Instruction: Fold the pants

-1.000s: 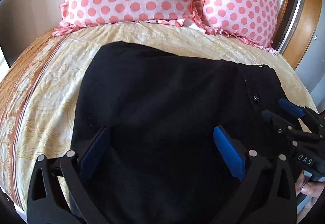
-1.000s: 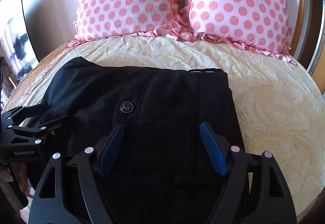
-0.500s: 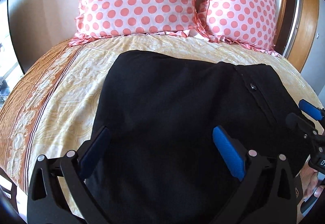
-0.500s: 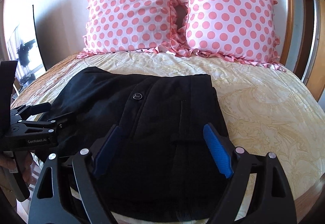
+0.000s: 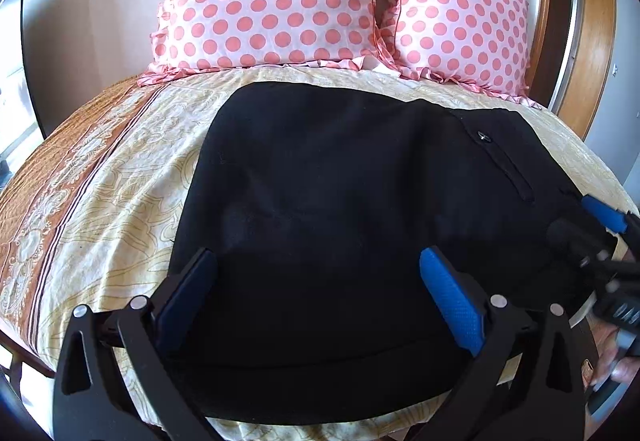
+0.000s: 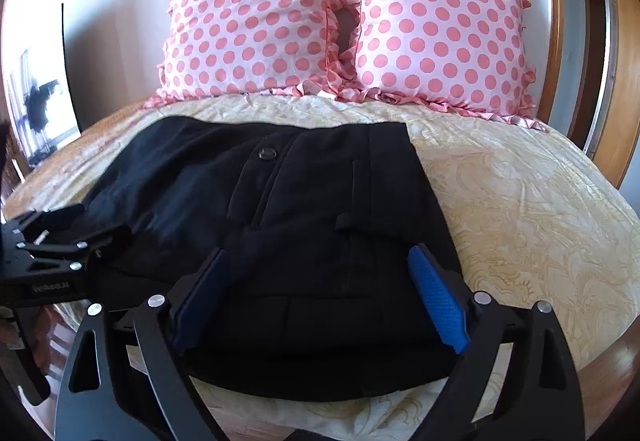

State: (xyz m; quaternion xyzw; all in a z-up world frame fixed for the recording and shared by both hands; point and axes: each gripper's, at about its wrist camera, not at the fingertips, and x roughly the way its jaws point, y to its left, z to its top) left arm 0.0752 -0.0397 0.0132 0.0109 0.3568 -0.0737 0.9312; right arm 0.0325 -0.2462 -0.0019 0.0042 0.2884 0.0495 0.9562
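Black pants [image 5: 340,201] lie folded flat on the bed, with a button and pocket slit toward their right side; they also show in the right wrist view [image 6: 304,209]. My left gripper [image 5: 320,293] is open and empty, above the near edge of the pants. My right gripper [image 6: 320,297] is open and empty, above the near right part of the pants by the waistband. The right gripper also shows at the right edge of the left wrist view [image 5: 600,237]. The left gripper shows at the left edge of the right wrist view [image 6: 48,257].
The bed has a cream patterned cover [image 5: 120,177] with an orange border at the left. Two pink polka-dot pillows [image 6: 256,21] [image 6: 440,29] stand at the headboard. A wooden door frame [image 5: 596,41] is at the right. The bed's front edge is close below the grippers.
Both grippers have pulled back and up from the pants, so more of the bed and the pants' near edge shows. The pants lie still. Both grippers stay open.
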